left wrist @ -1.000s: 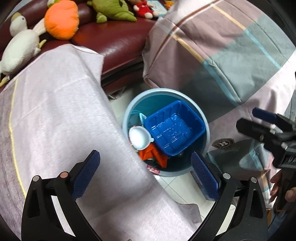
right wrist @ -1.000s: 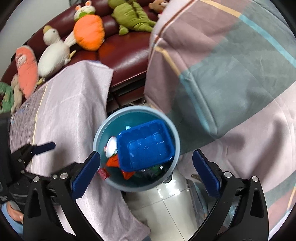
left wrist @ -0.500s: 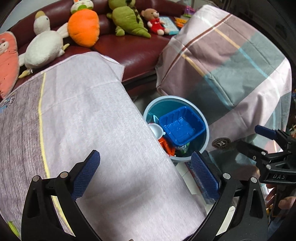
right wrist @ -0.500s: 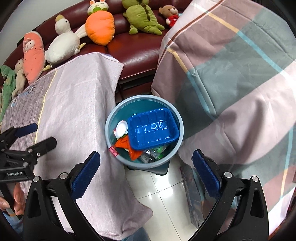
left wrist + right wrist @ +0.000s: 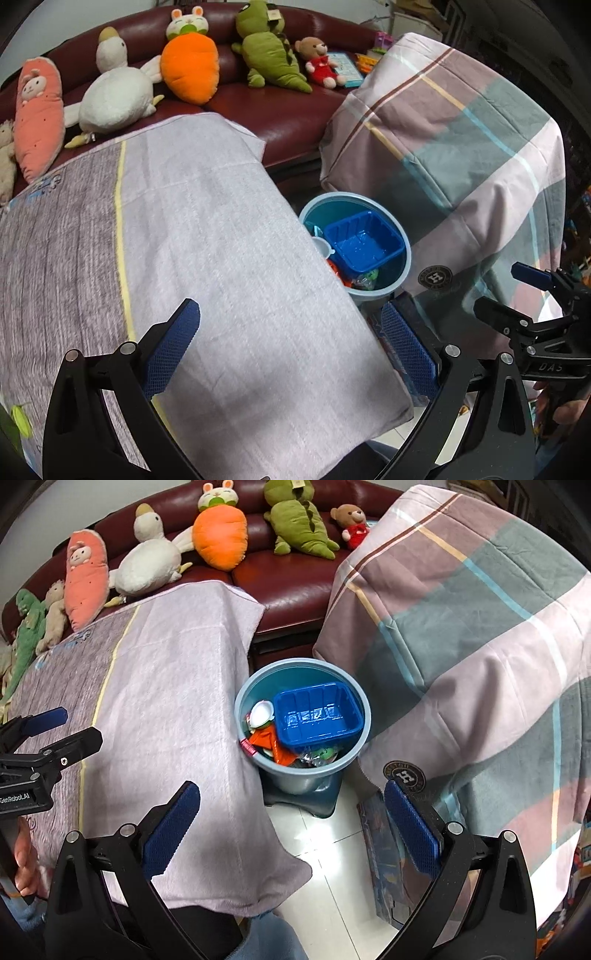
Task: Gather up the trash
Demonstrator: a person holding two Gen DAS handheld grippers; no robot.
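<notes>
A light blue trash bin (image 5: 255,686) (image 5: 402,269) stands on the floor between the cloth-covered table and a plaid-covered piece of furniture. Inside it lie a blue plastic tray (image 5: 317,716) (image 5: 362,240), a white cup lid (image 5: 261,713), orange wrappers (image 5: 271,742) and other scraps. My left gripper (image 5: 291,343) hangs open over the table's near right part, with nothing between its fingers. Open and empty too, my right gripper (image 5: 291,825) hovers over the table's corner and the floor, well short of the bin. Each gripper shows in the other's view, at the side.
The table wears a lilac and grey cloth (image 5: 207,258) (image 5: 166,686). A plaid sheet (image 5: 461,627) drapes the furniture on the right. A dark red sofa (image 5: 280,107) at the back carries several plush toys. White floor tiles (image 5: 325,849) lie below, with a flat dark package (image 5: 380,856) beside the plaid sheet.
Both grippers have pulled back and up from the bin, which looks smaller and farther now. More of the table cloth and sofa has come into view. Both stayed open.
</notes>
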